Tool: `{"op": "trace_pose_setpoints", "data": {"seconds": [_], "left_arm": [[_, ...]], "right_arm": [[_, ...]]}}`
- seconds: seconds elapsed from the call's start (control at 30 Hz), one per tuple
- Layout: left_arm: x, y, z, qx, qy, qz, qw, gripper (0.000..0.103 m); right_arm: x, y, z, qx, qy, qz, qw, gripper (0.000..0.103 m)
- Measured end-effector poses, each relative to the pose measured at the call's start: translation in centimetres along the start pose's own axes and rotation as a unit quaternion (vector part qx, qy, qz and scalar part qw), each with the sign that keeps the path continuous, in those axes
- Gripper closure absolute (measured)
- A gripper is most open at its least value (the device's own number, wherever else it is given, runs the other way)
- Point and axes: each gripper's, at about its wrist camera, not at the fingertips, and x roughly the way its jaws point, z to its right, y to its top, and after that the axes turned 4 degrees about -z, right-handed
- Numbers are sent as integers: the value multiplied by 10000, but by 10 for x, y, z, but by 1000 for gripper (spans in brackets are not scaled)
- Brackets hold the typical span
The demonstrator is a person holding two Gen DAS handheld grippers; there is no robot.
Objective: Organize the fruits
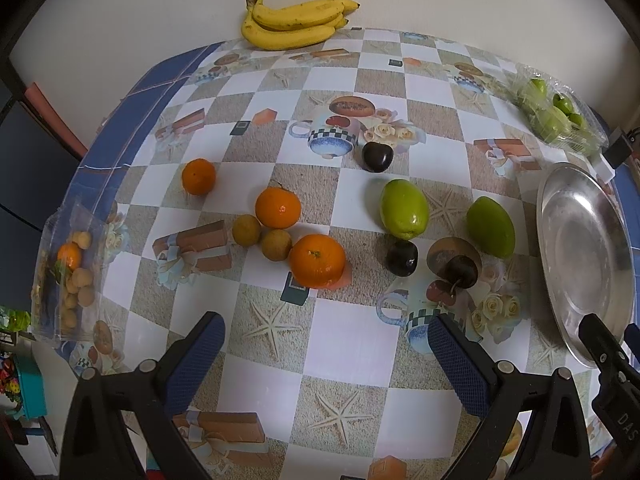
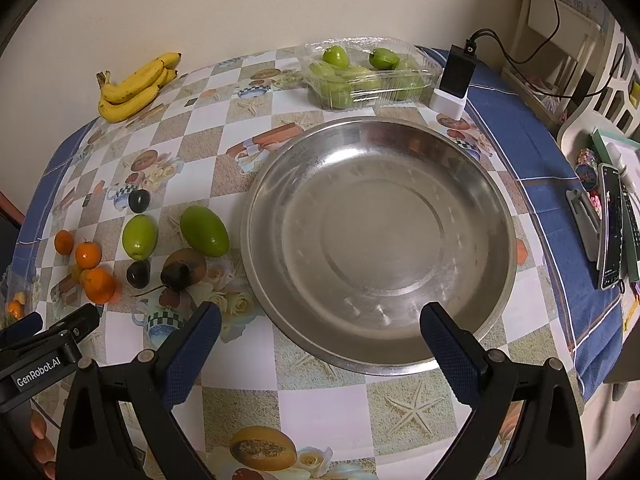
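Oranges [image 1: 298,232], green fruits [image 1: 404,209] and dark plums [image 1: 401,258] are scattered at nine o'clock of the steel plate [image 2: 496,216]; both the left gripper [image 1: 326,344] and the right gripper [image 2: 320,334] are held spread, empty.

Loose oranges [image 1: 317,259], green fruits [image 1: 404,208], dark plums [image 1: 401,258] beside empty steel plate [image 2: 496,216].

A: How does the left gripper [image 1: 326,354] stand?

B: Its blue-padded fingers [image 1: 196,354] are spread wide apart with nothing between them.

A: And the right gripper [image 2: 320,344]?

B: The same: jaws parted wide, pads [image 2: 448,354] bare, gripping nothing.

A: Are the two near each other?

B: Side by side. Each camera catches the other's black body at its edge.
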Motion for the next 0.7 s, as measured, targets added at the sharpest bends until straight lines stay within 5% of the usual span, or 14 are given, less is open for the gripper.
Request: {"op": "trace_pose_setpoints", "data": {"seconds": [0.7], "left_arm": [[0,0,1,-1,9,-8,10000,0]], "right_arm": [[2,0,0,-12,-16,-52,10000,3]]}}
